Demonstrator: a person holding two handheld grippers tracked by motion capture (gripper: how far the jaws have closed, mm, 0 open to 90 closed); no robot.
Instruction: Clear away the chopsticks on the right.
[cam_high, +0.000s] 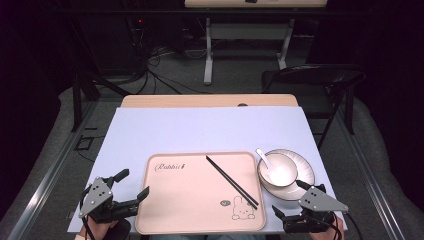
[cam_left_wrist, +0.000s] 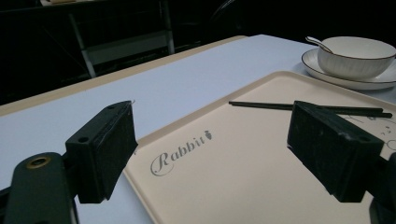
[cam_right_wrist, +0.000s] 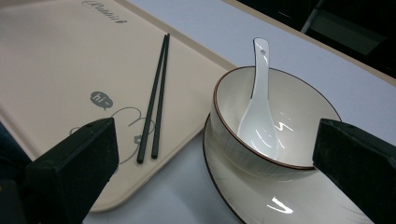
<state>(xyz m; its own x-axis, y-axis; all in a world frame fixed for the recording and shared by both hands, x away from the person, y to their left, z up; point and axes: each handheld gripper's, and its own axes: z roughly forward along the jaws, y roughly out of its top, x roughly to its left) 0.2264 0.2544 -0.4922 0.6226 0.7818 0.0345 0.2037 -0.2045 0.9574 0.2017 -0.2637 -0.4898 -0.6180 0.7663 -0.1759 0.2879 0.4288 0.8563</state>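
A beige tray (cam_high: 180, 200) printed "Rabbit" lies near the table's front edge, with a pair of black chopsticks (cam_high: 231, 181) lying diagonally on it. To its right a white bowl (cam_high: 280, 172) stands on a saucer (cam_high: 306, 167), and a white spoon (cam_high: 263, 158) rests inside the bowl. My left gripper (cam_high: 132, 184) is open at the tray's left edge, its jaws straddling the tray's corner (cam_left_wrist: 140, 168). My right gripper (cam_high: 291, 199) is open just in front of the saucer (cam_right_wrist: 243, 205), empty, with the bowl (cam_right_wrist: 289, 126), spoon (cam_right_wrist: 258, 112) and chopsticks (cam_right_wrist: 156, 98) ahead of it.
A pale blue mat (cam_high: 200, 130) covers the wooden table (cam_high: 210, 100). Behind the table stand a black folding chair (cam_high: 320, 82) at the right, a second table's metal legs (cam_high: 207, 50) and cables on the floor. The mat's far half is bare.
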